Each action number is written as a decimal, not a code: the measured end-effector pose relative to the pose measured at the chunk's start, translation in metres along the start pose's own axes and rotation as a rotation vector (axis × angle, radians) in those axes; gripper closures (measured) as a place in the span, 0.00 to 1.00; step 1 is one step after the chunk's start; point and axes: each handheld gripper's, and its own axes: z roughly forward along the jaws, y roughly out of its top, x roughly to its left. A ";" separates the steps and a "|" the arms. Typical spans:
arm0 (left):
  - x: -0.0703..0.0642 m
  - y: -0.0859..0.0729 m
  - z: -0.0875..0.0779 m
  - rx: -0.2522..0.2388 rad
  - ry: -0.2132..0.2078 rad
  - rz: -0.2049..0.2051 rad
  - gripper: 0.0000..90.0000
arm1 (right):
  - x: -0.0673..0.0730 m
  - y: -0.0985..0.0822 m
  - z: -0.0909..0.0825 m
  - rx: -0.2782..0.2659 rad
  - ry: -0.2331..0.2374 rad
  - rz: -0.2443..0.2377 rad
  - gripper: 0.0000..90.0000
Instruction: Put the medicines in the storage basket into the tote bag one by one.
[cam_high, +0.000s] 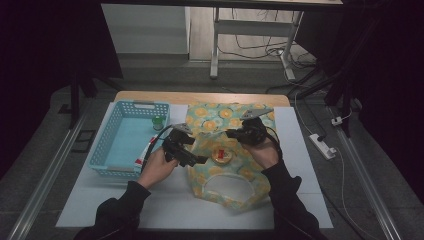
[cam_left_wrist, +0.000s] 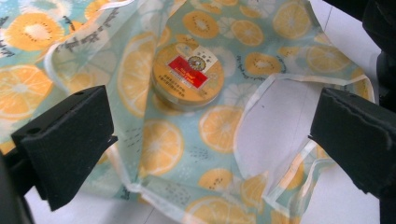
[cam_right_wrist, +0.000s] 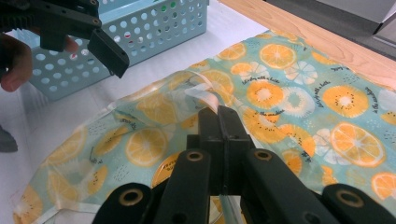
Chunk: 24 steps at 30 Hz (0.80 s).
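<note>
Seen from left to right on the table (cam_high: 305, 150):

One blue basket (cam_high: 112, 145) at the far left, with holes in its walls. Inside, one small green bottle (cam_high: 158, 122) at the far right corner, and something red and white (cam_high: 142, 159) at the near right wall; too small to name.

One left gripper (cam_high: 196, 159), held just right of the basket, over the left edge of the bag. Jaws wide apart, nothing between the pads; in the left gripper view, both black pads (cam_left_wrist: 70, 140) stand well apart above the bag (cam_left_wrist: 177, 140).

One cloth bag (cam_high: 235, 180), light green with orange slices printed, lying flat in the middle of the table, between both hands. Mouth and one handle loop (cam_high: 225, 187) at the near side, white table visible through the loop.

One round tin (cam_high: 221, 155) with a gold lid and a red label, resting in the middle of the bag. Seems to lie on the lower layer, with the upper layer pulled up, but cannot tell for sure.

One right gripper (cam_high: 232, 134), at the far side of the tin. Jaws closed tight on a fold of the bag edge (cam_right_wrist: 210, 100), lifted from the table; seen clearly in the right gripper view.

Two dark sleeves coming in from the near edge. Beyond the table, one desk frame (cam_high: 215, 45), cables on the floor, one power strip (cam_high: 322, 145) at the right.
</note>
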 end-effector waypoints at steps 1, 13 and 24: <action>0.001 -0.001 -0.002 -0.003 0.002 0.000 0.00 | 0.000 0.000 0.000 0.000 0.000 0.000 1.00; 0.009 -0.008 -0.027 -0.015 0.043 -0.024 0.00 | 0.000 0.000 0.001 0.004 0.000 -0.002 1.00; 0.022 -0.014 -0.054 0.004 0.127 -0.052 0.00 | 0.000 0.000 0.001 0.006 -0.001 0.000 1.00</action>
